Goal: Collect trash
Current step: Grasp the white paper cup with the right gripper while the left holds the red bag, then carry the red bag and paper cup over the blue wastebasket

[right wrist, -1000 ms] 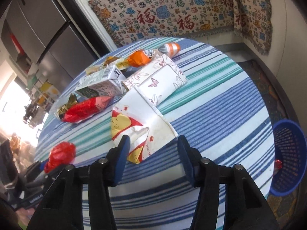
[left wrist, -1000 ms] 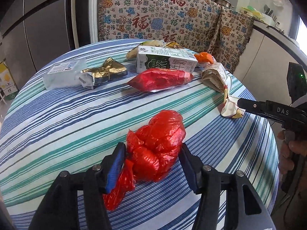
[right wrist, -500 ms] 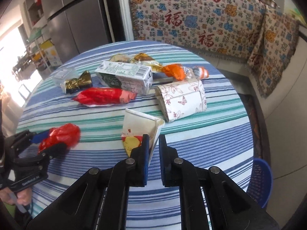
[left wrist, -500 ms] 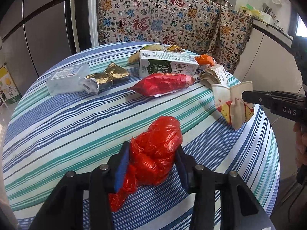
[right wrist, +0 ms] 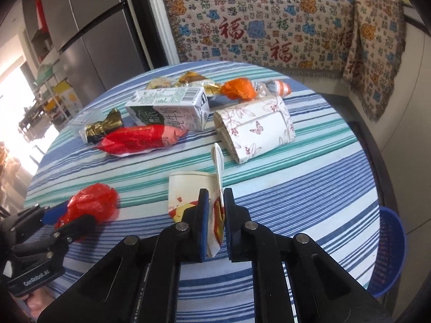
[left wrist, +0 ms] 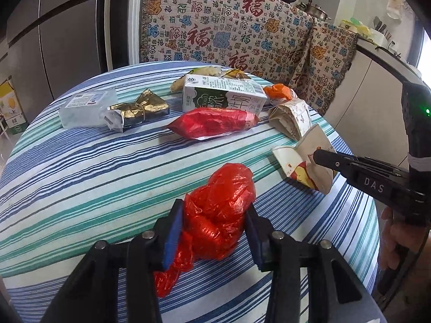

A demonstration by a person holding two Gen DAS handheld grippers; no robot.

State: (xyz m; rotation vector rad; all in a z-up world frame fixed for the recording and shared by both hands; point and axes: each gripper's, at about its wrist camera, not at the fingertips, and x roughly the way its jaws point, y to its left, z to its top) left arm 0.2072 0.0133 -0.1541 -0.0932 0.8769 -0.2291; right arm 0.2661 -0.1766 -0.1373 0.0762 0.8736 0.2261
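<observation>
My left gripper (left wrist: 212, 220) is shut on a crumpled red plastic bag (left wrist: 221, 215) near the front of the striped round table (left wrist: 80, 167); the bag also shows in the right wrist view (right wrist: 91, 204). My right gripper (right wrist: 216, 202) is shut on a flattened white paper cup with red and yellow print (right wrist: 188, 191), held just above the cloth; the cup also shows in the left wrist view (left wrist: 304, 161), at the table's right.
Further back lie a red snack pouch (left wrist: 212, 122), a milk carton (left wrist: 223, 97), a gold wrapper (left wrist: 140, 107), a clear plastic box (left wrist: 86, 105), a floral folded paper pack (right wrist: 256, 129) and orange wrappers (right wrist: 239, 88). A blue basket (right wrist: 388, 253) stands on the floor right of the table.
Both grippers have closed: the left on the red bag, the right on the paper cup. The cup now stands folded upright between the right fingers, lifted a little.
</observation>
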